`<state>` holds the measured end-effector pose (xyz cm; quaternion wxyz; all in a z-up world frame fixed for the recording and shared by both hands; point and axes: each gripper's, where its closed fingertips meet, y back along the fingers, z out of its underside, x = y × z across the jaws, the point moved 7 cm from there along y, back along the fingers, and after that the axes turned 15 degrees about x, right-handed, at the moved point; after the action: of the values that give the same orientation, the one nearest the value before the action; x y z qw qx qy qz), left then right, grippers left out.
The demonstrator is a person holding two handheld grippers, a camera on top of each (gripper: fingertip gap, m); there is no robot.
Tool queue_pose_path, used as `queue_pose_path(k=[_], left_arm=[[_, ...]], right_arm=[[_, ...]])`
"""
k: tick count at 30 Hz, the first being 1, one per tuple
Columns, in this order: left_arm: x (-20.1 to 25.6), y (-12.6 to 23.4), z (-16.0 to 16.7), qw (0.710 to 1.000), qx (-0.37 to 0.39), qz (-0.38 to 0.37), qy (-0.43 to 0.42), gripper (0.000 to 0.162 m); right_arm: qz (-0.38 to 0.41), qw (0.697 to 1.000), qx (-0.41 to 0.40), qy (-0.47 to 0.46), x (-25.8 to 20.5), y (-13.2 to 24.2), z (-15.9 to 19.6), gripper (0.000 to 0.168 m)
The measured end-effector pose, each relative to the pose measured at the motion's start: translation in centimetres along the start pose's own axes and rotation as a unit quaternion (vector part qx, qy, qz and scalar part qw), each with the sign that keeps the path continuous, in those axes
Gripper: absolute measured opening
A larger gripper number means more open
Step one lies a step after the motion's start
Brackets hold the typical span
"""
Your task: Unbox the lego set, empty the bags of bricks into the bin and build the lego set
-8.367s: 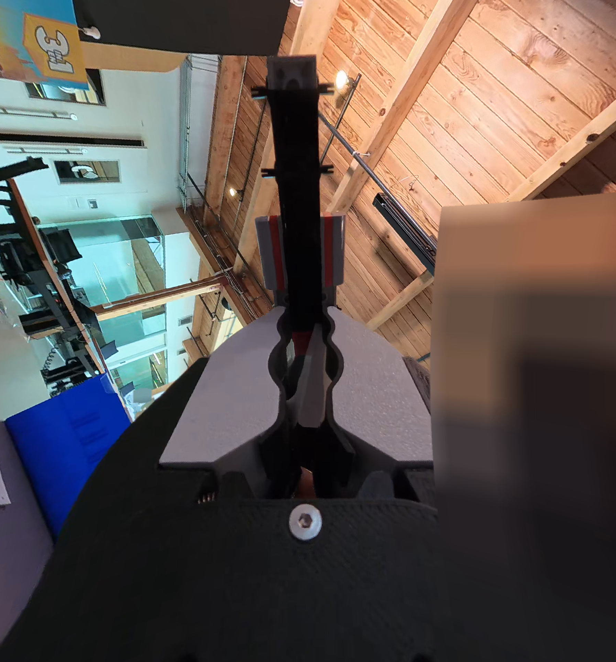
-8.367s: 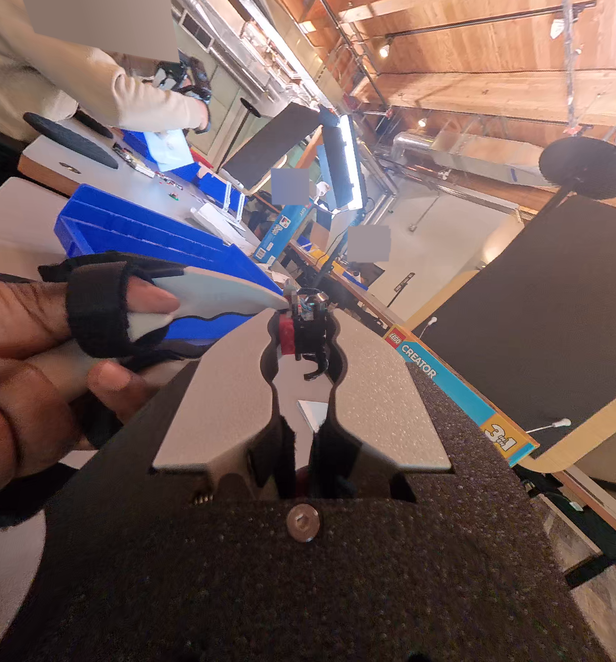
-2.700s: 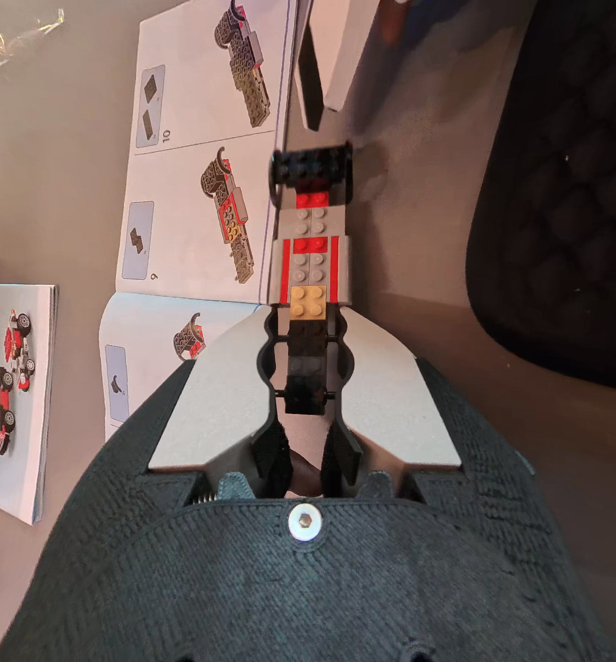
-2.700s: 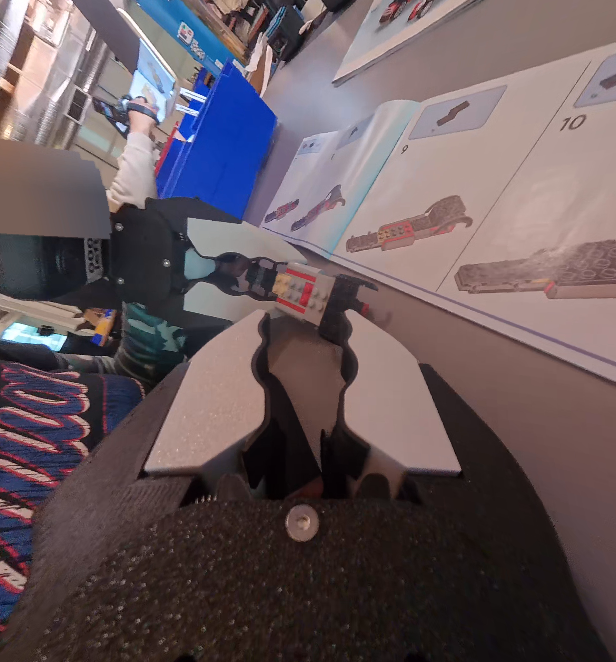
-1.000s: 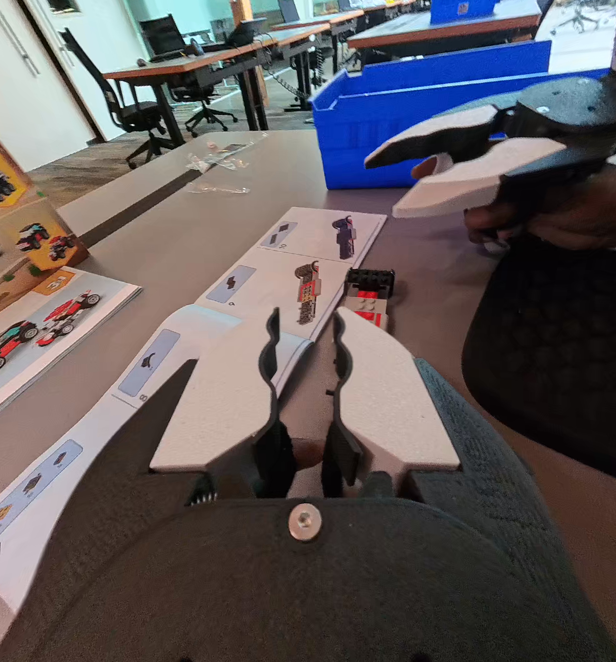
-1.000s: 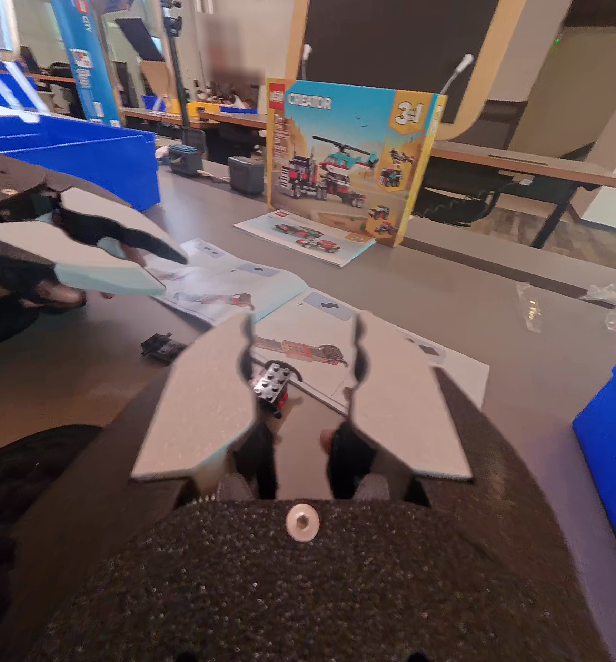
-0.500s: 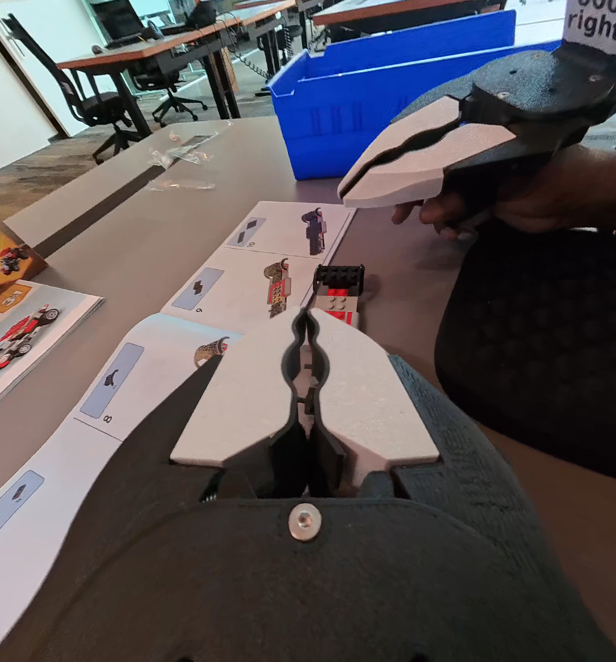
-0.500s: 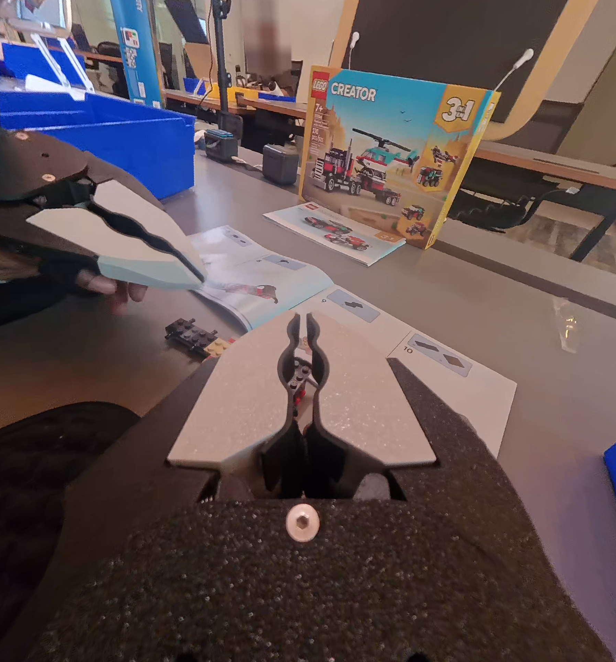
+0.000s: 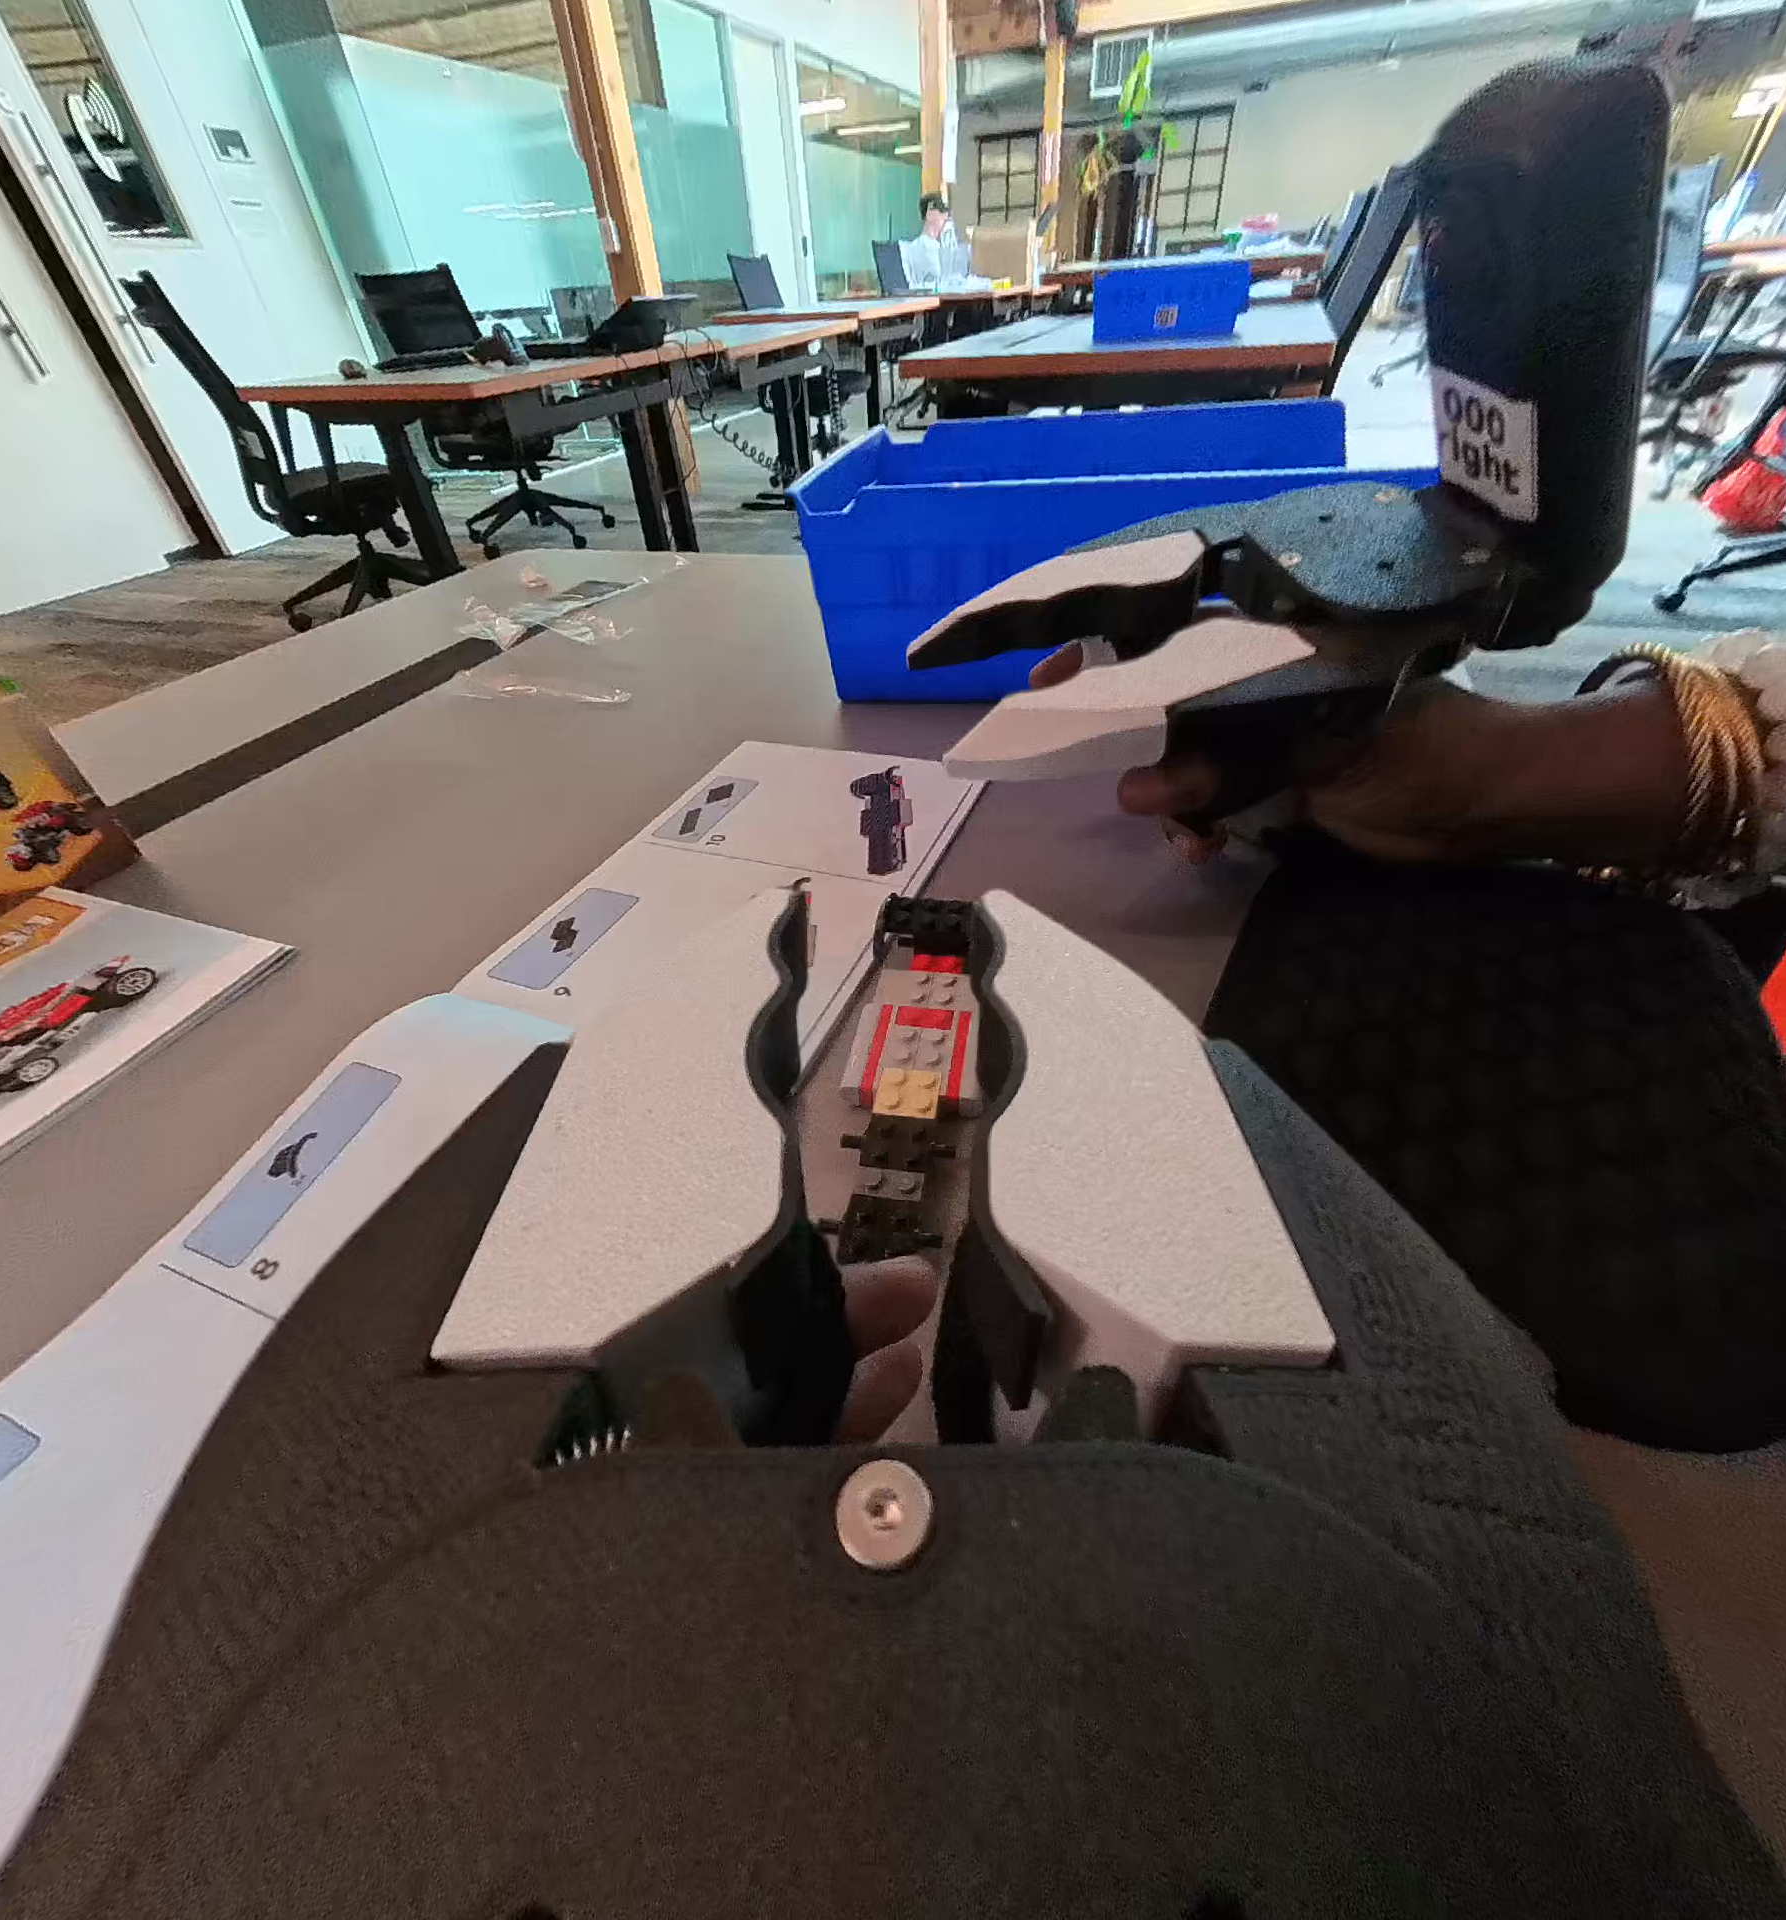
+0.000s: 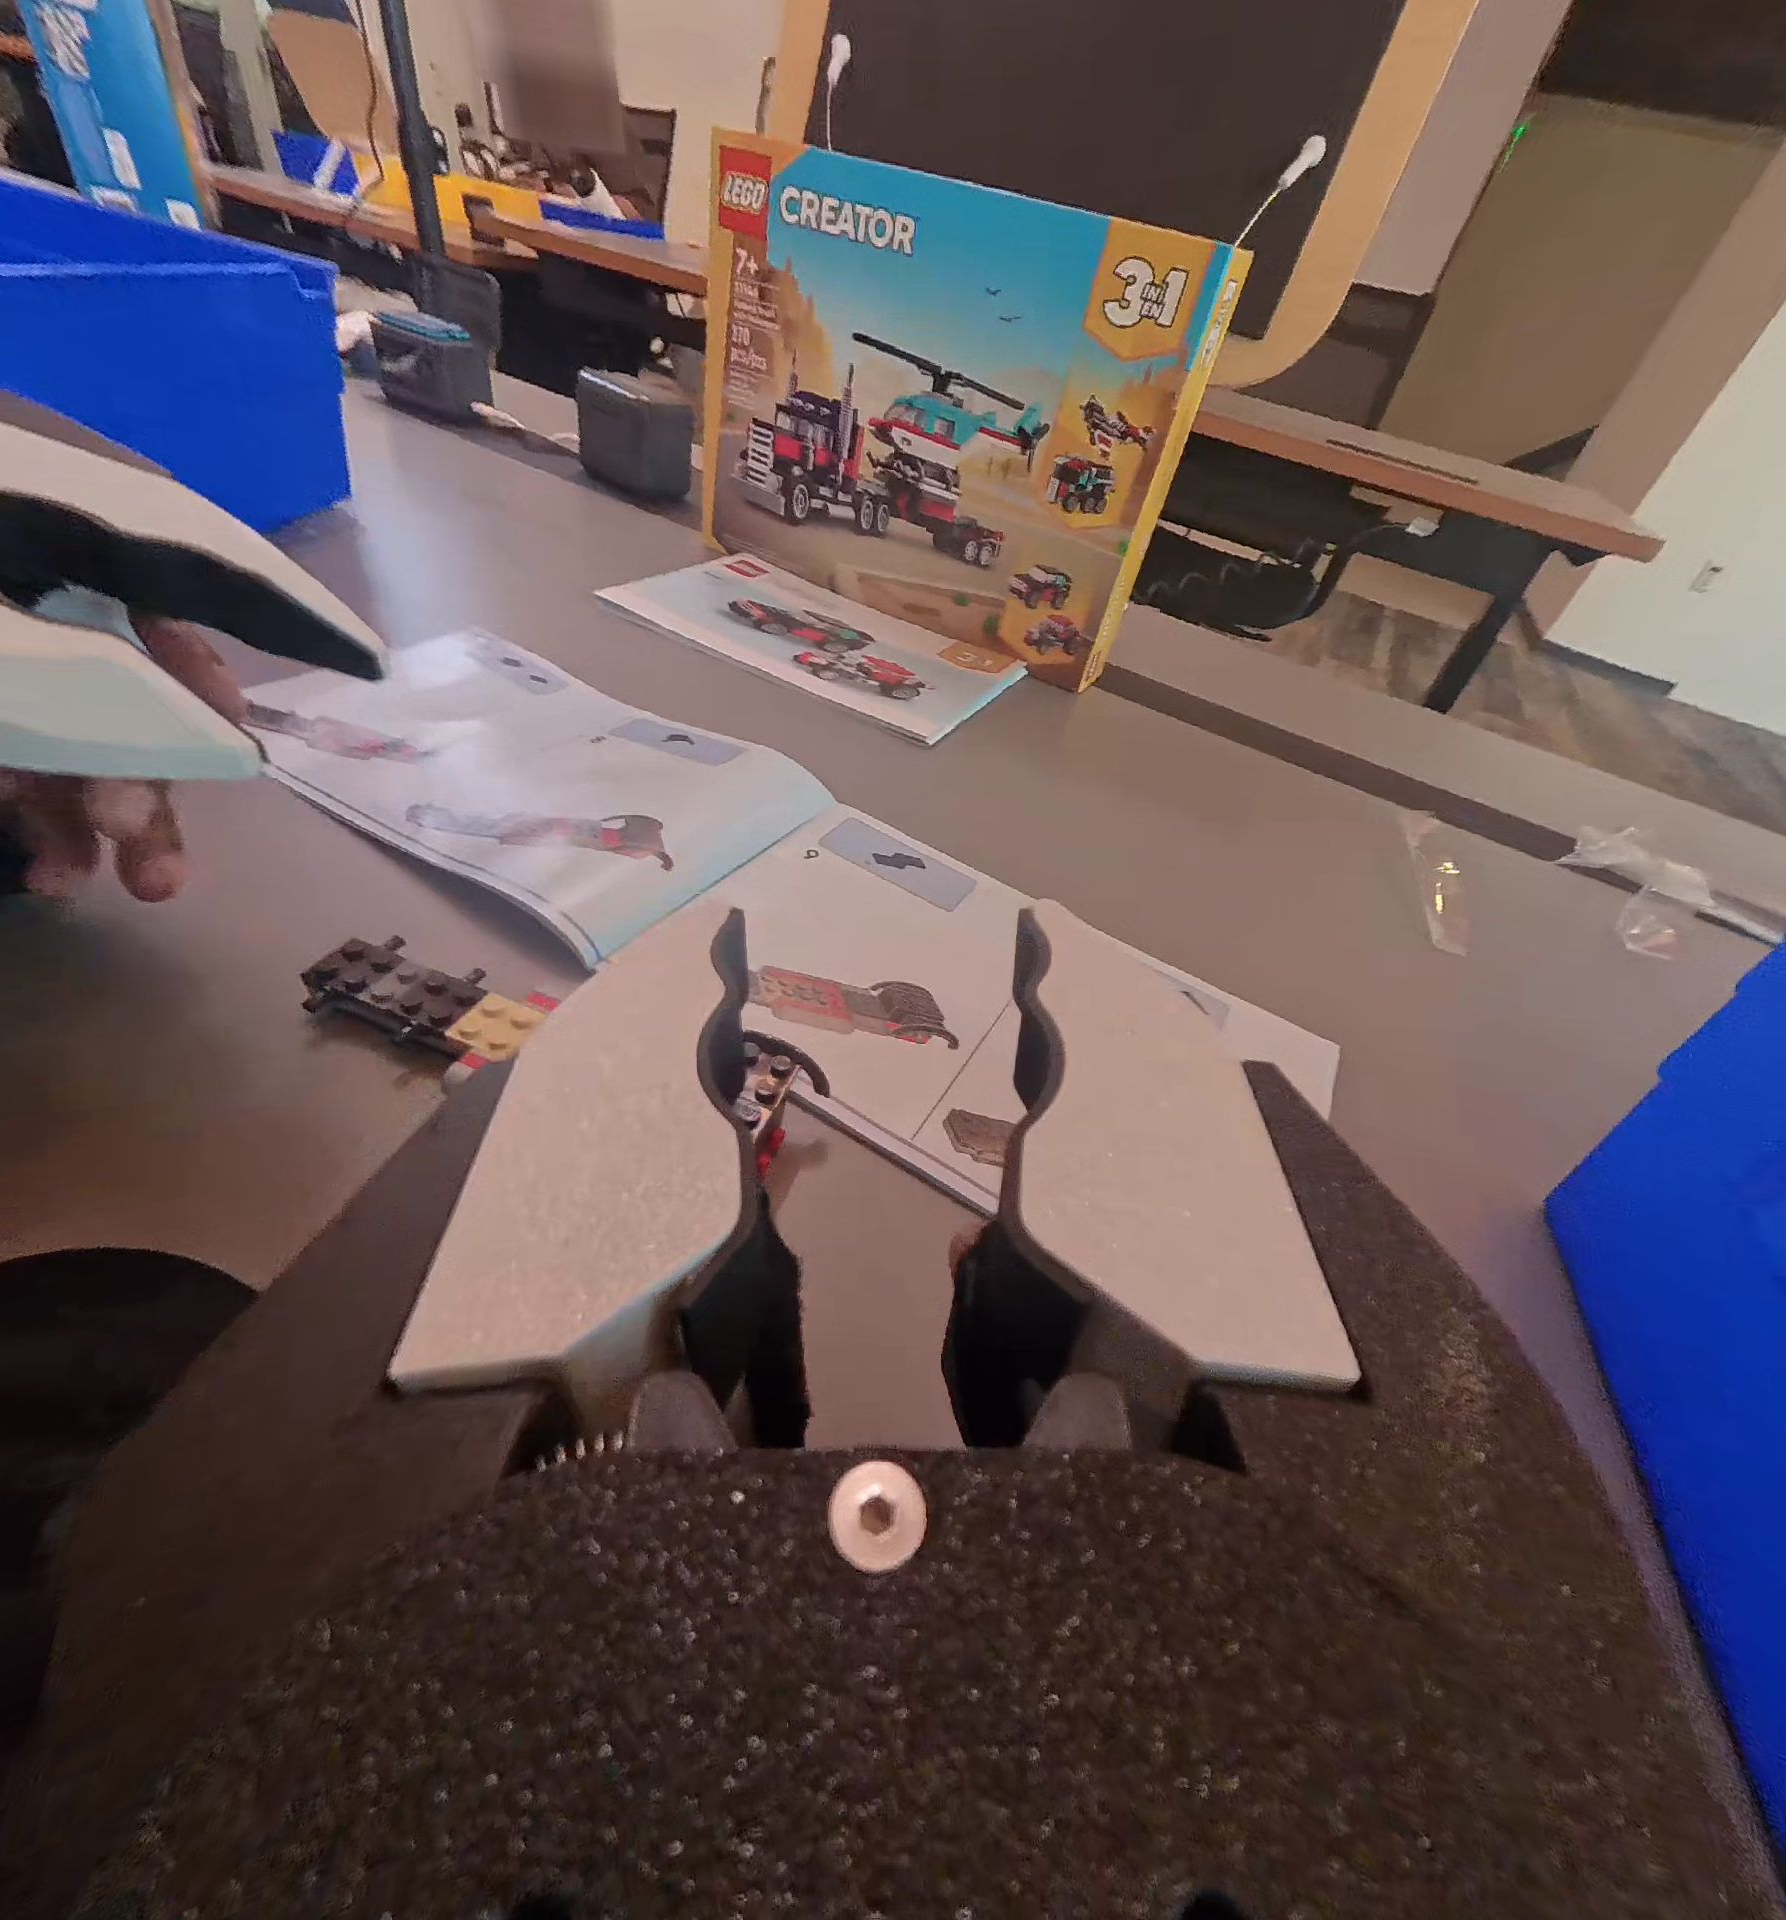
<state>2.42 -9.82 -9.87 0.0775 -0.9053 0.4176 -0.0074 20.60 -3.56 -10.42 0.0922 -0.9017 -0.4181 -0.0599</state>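
Note:
A long, partly built lego chassis [image 9: 910, 1070] of black, grey, red and yellow bricks lies flat on the grey table [image 9: 401, 790]. My left gripper [image 9: 894, 914] is open, with one finger on each side of the chassis and not gripping it. My right gripper [image 10: 876, 925] is open and empty, low over the open instruction booklet [image 10: 556, 769]. In the right wrist view the chassis [image 10: 421, 1003] runs partly behind my left finger. Each gripper also shows in the other's view, open: the right one [image 9: 1055, 675] and the left one [image 10: 141, 623].
The lego box [image 10: 962, 416] stands at the far side with a second booklet [image 10: 816, 644] in front of it. A blue bin [image 9: 1024, 520] stands behind the open booklet [image 9: 660, 935]. Empty clear bags [image 9: 546, 613] lie farther off. A black pad [image 9: 1491, 1143] lies to the right.
Both grippers were shut half a second ago and are open now. The left gripper has moved forward, so the chassis now lies between its fingers.

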Motion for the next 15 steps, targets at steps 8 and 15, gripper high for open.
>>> queue_pose_path(k=[8, 15], left_arm=[[-0.1, 0.6, -0.6, 0.997, 0.048, 0.002, 0.062, 0.03], [-0.1, 0.9, -0.9, 0.983, 0.08, 0.03, 0.16, 0.029]], right_arm=[[-0.008, 0.995, -0.046, 0.091, -1.0, -0.6, 0.7, 0.05], [-0.01, 0.992, -0.067, 0.106, -1.2, -0.8, 1.1, 0.049]])
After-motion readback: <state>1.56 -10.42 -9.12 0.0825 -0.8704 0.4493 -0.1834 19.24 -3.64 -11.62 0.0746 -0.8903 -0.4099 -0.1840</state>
